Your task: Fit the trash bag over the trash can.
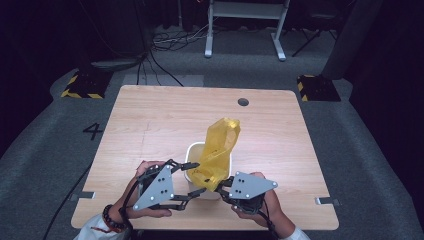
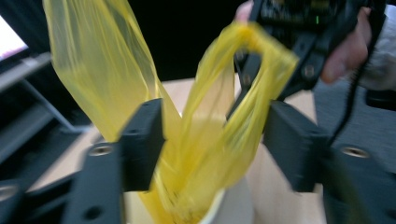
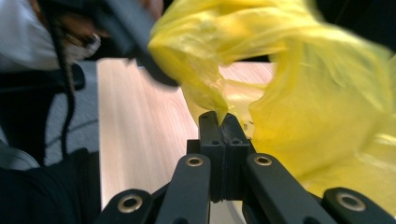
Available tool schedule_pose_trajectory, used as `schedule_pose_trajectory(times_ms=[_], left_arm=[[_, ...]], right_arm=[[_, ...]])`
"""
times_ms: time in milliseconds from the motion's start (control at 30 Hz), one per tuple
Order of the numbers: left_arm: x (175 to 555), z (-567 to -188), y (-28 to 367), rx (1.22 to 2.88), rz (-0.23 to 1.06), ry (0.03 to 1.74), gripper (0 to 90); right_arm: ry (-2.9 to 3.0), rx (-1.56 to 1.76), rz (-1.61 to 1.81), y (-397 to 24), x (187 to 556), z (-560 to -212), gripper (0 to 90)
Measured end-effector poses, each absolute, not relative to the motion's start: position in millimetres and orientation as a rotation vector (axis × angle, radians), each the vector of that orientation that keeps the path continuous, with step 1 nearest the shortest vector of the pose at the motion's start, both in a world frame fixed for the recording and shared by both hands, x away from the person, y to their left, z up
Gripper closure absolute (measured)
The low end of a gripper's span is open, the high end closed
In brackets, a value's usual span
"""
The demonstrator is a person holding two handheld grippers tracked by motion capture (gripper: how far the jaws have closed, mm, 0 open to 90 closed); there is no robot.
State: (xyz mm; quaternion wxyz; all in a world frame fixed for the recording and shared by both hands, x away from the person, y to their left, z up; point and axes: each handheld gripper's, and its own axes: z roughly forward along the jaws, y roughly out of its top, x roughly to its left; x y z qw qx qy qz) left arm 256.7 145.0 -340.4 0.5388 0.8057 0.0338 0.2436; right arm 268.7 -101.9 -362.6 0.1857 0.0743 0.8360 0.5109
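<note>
The yellow bag point(image 1: 220, 150) stands in the white bin point(image 1: 192, 150) at the frame's lower centre, so the right gripper point(image 3: 219, 119), clamped on its edge, should hold while the left gripper point(image 2: 212, 140), jaws apart, spreads the rim

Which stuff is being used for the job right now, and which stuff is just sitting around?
Being used:
yellow plastic bag
small white bin that the bag goes into
left gripper, open around the bag
right gripper, pinching the bag

Just sitting around:
white table frame
floor cables
</note>
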Motion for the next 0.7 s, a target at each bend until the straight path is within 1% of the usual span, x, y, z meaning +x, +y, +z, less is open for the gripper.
schedule_pose_trajectory(times_ms=[67,100,233,400,467,533,600,700], left_arm=[[253,-340,144,1.942,0.561,0.014,59.7],[251,-341,143,1.960,0.569,-0.007,68.2],[246,-347,139,2.011,0.561,-0.069,86.9],[241,-359,138,2.050,0.530,-0.109,89.6],[240,-364,138,2.062,0.538,-0.099,89.6],[239,-369,138,2.072,0.537,-0.092,89.7],[239,-374,140,2.095,0.534,-0.086,89.8],[239,-382,140,2.117,0.528,-0.075,89.8]], right_arm=[[2.355,0.214,1.412,-100,266,-365,90.0],[2.357,0.215,1.412,-100,265,-365,89.5],[2.353,0.203,1.420,-102,259,-370,87.0],[2.334,0.221,1.449,-114,251,-375,77.6],[2.318,0.248,1.467,-122,247,-377,71.2],[2.328,0.271,1.488,-130,243,-379,68.7],[2.333,0.299,1.508,-138,240,-382,63.0],[2.345,0.329,1.512,-149,236,-385,57.9]])
